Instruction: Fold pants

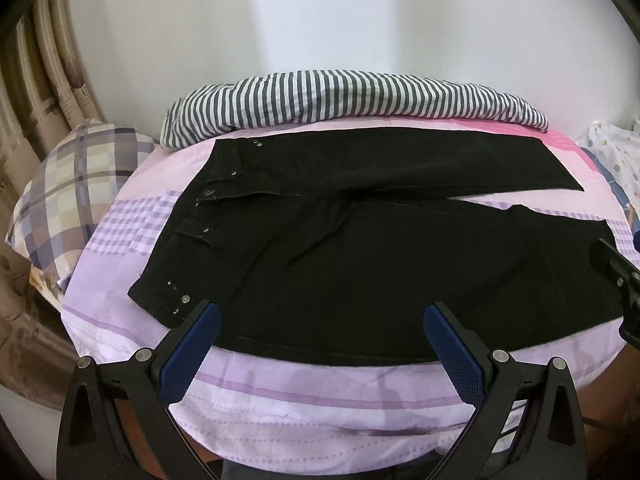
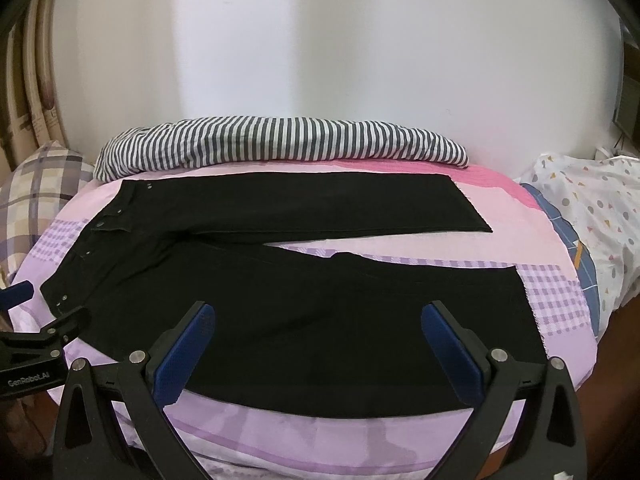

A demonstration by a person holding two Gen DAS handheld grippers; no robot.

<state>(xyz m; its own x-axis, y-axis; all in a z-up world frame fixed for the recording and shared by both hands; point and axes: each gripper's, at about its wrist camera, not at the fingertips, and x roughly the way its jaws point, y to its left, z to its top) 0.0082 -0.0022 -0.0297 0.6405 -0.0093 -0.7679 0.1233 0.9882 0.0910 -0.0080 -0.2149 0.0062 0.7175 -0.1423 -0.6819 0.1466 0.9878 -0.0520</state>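
Black pants (image 1: 360, 248) lie flat on the bed, waistband at the left, both legs spread apart and running to the right. They also show in the right wrist view (image 2: 300, 300). My left gripper (image 1: 320, 320) is open and empty, hovering over the near leg close to the waistband corner. My right gripper (image 2: 318, 320) is open and empty over the near leg, further toward the hem (image 2: 528, 308). The right gripper shows at the right edge of the left wrist view (image 1: 620, 280); the left gripper shows at the left edge of the right wrist view (image 2: 52, 332).
The bed has a lilac and pink patterned sheet (image 1: 320, 392). A striped pillow (image 1: 352, 100) lies along the wall behind the pants. A plaid pillow (image 1: 76, 184) sits at the left, a dotted white quilt (image 2: 588, 208) at the right. Curtains (image 1: 40, 80) hang far left.
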